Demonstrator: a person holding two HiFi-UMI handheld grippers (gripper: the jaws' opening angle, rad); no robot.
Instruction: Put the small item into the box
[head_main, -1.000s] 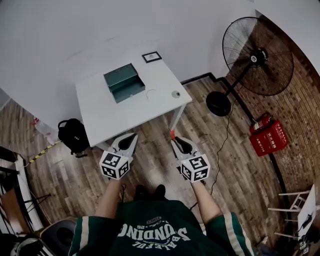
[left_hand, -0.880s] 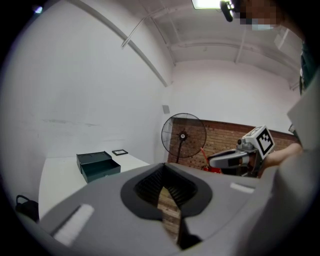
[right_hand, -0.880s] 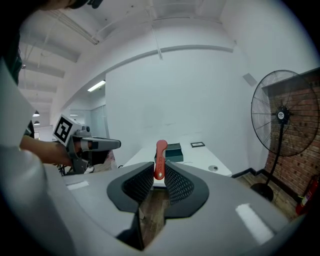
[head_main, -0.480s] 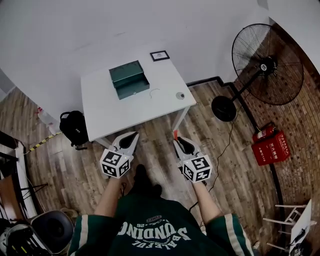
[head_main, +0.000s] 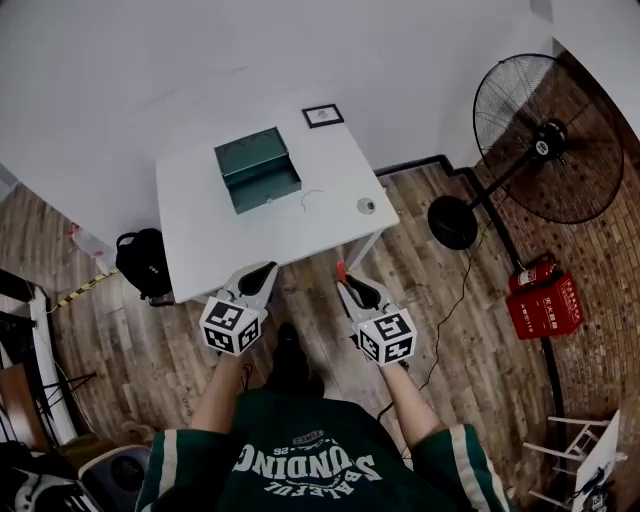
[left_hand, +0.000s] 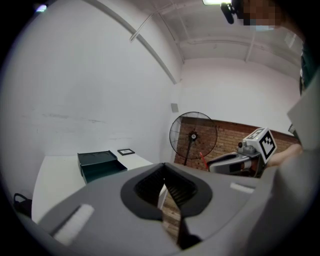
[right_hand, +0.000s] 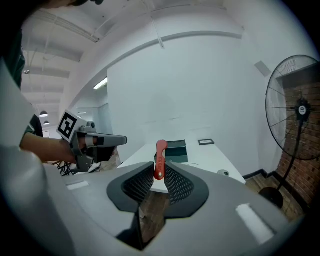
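Looking down at a wooden floor (head_main: 470, 330) with a white bench (head_main: 215, 235) pushed up against a white wall. A big black pedestal fan (head_main: 545, 140) stands on the floor off the bench's right edge, and a black backpack (head_main: 140, 265) slumps by the bench's left edge. A red extinguisher case (head_main: 545, 305) sits on the floor further right, well apart from the bench.

On the bench, a dark green box (head_main: 258, 170) sits toward the far edge, lid swung back by the look of it. A small black picture frame (head_main: 323, 116) is at the far right corner, and a little round grey thing (head_main: 366, 205) lies near the right edge, with a thin bit of wire (head_main: 312, 195) between it and the box.

Both tongs are held over the floor, just short of the bench's near edge. The left tongs (head_main: 266, 270) are closed with nothing in them; their own view shows the tips meeting. The right tongs (head_main: 345, 284) are clamped on the small red item (head_main: 340, 270), which sticks out upright past the tips (right_hand: 159, 152), so it's well away from the box.
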